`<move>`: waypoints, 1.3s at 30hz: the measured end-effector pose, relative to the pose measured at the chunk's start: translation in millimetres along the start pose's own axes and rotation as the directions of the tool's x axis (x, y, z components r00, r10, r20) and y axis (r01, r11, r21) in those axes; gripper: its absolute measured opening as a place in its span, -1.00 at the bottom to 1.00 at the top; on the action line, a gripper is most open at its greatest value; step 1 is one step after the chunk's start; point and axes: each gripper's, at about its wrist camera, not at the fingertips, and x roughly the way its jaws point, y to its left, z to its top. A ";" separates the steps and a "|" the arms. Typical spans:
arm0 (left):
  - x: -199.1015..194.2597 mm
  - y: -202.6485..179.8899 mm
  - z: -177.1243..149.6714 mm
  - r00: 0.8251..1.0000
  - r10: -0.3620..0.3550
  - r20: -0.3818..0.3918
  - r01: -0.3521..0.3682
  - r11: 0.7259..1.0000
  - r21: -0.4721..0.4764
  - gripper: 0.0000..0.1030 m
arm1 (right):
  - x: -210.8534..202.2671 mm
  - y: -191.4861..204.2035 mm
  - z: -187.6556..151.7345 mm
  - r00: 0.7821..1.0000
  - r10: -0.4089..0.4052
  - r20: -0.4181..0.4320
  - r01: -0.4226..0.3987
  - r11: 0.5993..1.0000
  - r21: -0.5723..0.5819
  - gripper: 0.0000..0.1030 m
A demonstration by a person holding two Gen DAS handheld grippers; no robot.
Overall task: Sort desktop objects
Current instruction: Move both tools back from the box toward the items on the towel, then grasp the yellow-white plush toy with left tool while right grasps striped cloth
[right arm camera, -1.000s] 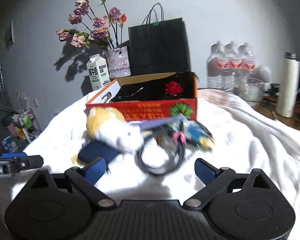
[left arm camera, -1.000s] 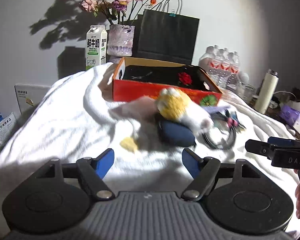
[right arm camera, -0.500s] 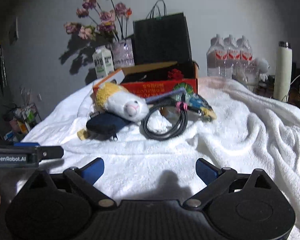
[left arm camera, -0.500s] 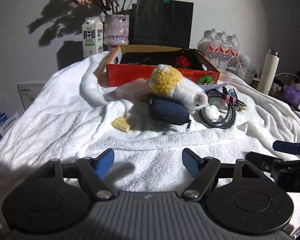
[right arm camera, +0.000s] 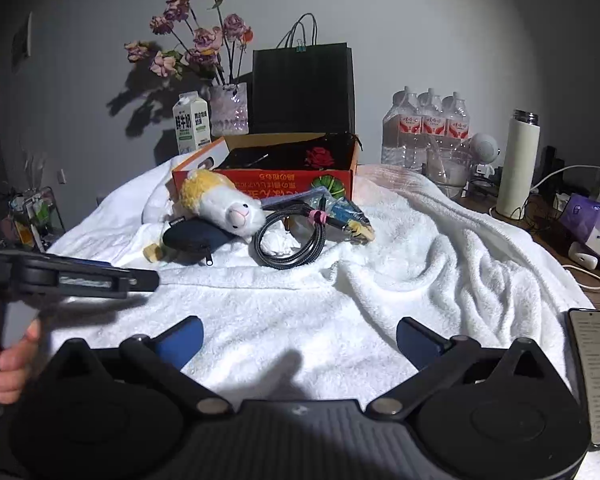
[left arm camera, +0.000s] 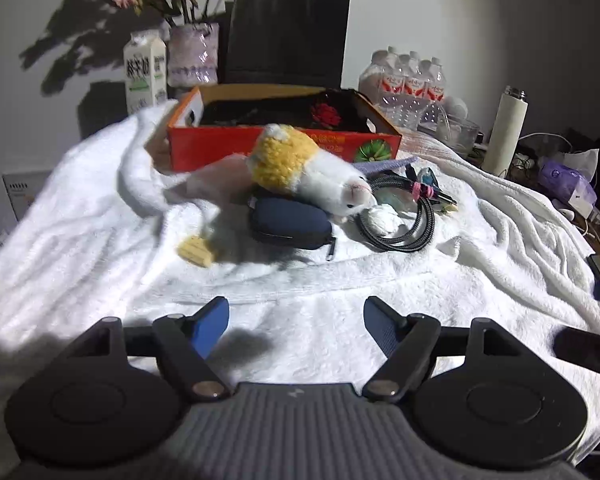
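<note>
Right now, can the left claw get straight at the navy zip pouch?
Probably yes: the left claw is open, bare white towel lies ahead, though the plush toy rests on the navy zip pouch's far edge.

1 plush toy (left arm camera: 308,176), 1 navy pouch (left arm camera: 288,220), 1 coiled cable (left arm camera: 400,220), 1 red box (left arm camera: 284,140), 1 milk carton (left arm camera: 145,72)

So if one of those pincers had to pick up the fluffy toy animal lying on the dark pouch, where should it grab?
Probably across the plush toy at its white middle, coming from above and the front. It lies on its side across the navy pouch, so the body is raised and narrower there than the yellow end. The coiled cable crowds the snout side.
</note>
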 end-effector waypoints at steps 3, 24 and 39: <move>-21.2 18.6 -6.2 0.999 0.042 -0.013 -0.042 0.999 -0.030 0.49 | 18.7 9.7 2.1 0.999 0.009 0.034 -0.007 0.999 -0.035 1.00; 128.8 34.1 106.4 0.991 -0.119 0.053 0.127 0.974 -0.186 0.63 | 142.5 -30.5 87.4 0.988 0.082 0.128 -0.094 0.991 0.095 0.80; 65.8 75.2 118.5 0.930 -0.284 0.233 0.352 0.867 -0.352 0.06 | 189.7 -27.3 131.2 0.989 0.098 0.108 -0.110 0.988 0.111 -0.90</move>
